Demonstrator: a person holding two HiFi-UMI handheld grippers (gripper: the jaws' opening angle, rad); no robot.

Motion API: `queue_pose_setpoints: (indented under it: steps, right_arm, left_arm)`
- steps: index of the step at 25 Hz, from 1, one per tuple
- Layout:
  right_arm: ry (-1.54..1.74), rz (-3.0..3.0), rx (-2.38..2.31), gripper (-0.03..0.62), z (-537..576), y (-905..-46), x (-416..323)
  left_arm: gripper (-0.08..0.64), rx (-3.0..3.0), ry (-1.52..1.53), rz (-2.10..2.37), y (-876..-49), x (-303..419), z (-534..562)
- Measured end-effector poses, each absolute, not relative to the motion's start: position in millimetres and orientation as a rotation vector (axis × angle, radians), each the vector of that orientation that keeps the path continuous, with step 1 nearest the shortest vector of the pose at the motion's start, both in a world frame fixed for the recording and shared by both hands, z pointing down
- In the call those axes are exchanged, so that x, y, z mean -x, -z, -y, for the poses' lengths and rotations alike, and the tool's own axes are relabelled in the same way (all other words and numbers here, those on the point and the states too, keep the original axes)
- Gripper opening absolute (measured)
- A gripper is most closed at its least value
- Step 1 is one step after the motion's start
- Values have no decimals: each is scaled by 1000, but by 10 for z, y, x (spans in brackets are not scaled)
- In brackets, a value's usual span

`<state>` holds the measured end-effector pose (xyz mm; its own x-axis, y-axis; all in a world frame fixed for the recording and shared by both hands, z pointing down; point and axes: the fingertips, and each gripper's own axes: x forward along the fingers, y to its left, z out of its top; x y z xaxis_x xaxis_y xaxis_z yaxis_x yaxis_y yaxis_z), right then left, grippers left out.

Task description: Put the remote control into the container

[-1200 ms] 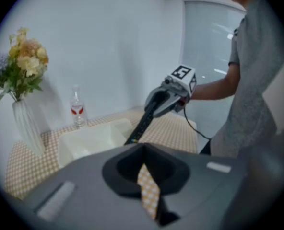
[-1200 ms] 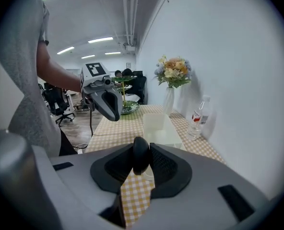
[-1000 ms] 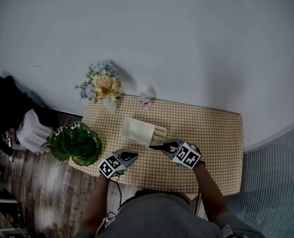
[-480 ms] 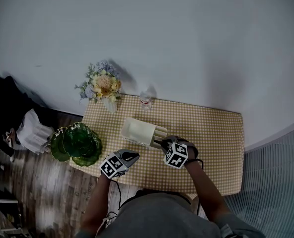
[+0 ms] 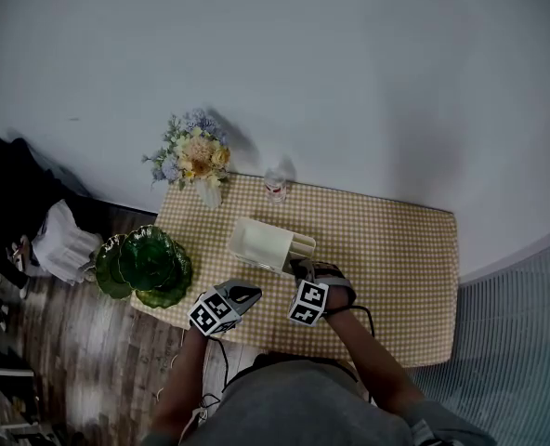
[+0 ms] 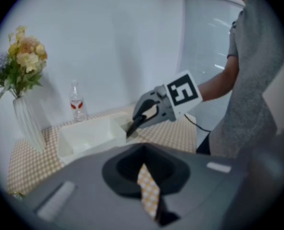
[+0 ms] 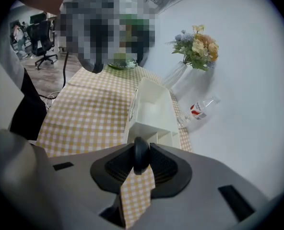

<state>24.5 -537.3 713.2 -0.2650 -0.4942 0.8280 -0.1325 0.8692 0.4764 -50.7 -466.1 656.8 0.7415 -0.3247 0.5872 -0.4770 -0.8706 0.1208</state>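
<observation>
The right gripper (image 7: 142, 164) has its jaws partly closed on the remote control (image 7: 141, 152), a slim dark bar seen end-on between the pads at lower centre. Just above them in the frame lies the white container (image 7: 154, 110), its small divided slots nearest the jaws. In the left gripper view the remote's tip points down at that end; whether it touches the rim I cannot tell. The left gripper (image 6: 149, 195) hangs apart, jaws narrowly apart with only the checked table (image 7: 89, 114) showing between them. So the pick-up looks done; lowering the remote inside and letting go remain.
</observation>
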Motion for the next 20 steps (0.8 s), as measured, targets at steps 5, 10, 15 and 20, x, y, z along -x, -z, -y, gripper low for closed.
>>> queue_pose_setpoints:
  steps: [5,10,15,20]
  right_arm:
    - [434,1777,-497,104,5306,-7190,-82]
    - [455,1754,-518,104,5236,-7242,27]
    - [491,1758,-518,104,5211,-7297,88]
    - [519,1745,-512,104,5140,-7348,116]
  left_arm:
    - [0,-2665,-823,641,-6597,538,4610]
    - [0,-2657,-830,640,-6618,567,4535]
    - [0,-2652,-828,656,-6635,644,4500]
    - [0,-2647,-823,669,-6646,723,4448]
